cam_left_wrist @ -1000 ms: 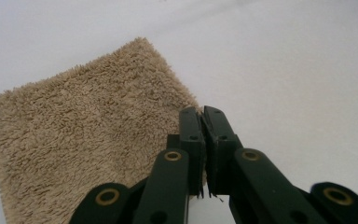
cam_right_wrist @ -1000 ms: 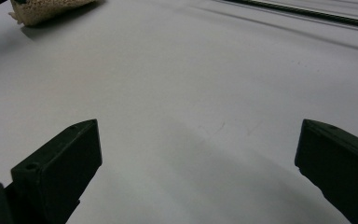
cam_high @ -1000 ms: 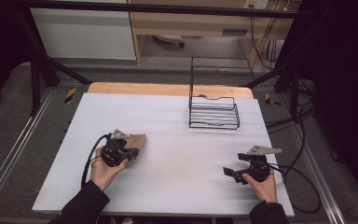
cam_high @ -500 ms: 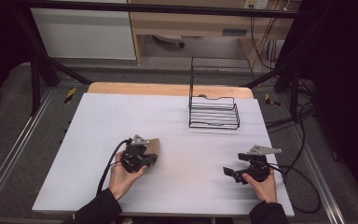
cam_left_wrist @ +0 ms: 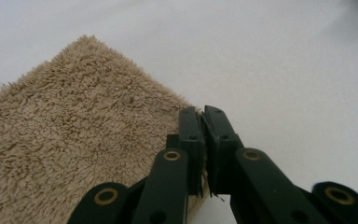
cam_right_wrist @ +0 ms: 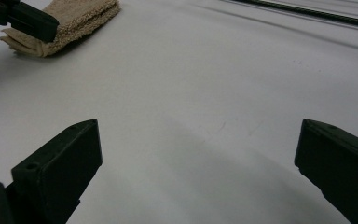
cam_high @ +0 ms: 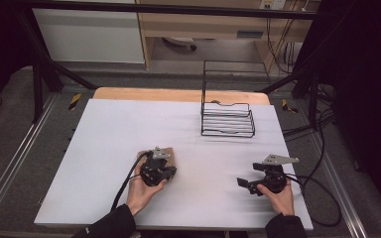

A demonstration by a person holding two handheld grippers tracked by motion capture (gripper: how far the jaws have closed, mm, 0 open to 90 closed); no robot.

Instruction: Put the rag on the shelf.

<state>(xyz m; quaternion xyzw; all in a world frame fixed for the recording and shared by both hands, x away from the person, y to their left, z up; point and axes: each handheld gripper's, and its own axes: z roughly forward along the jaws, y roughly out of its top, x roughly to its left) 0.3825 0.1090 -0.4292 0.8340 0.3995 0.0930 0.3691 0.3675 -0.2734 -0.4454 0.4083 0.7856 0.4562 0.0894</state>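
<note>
Dragging towel (cam_left_wrist: 74, 149) rightward across worktop (cam_high: 109, 129) toward rack (cam_high: 227, 119): left gripper (cam_left_wrist: 204, 122) pinching towel edge, now nearer centre than second ago. Right gripper (cam_right_wrist: 198, 158) spread, idle, towel well apart. Judged: transfer under way, rack not reached.

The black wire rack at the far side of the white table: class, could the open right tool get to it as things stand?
Probably yes: the right tool stands open and holds nothing, and bare white table lies between it and the black wire rack.
</note>
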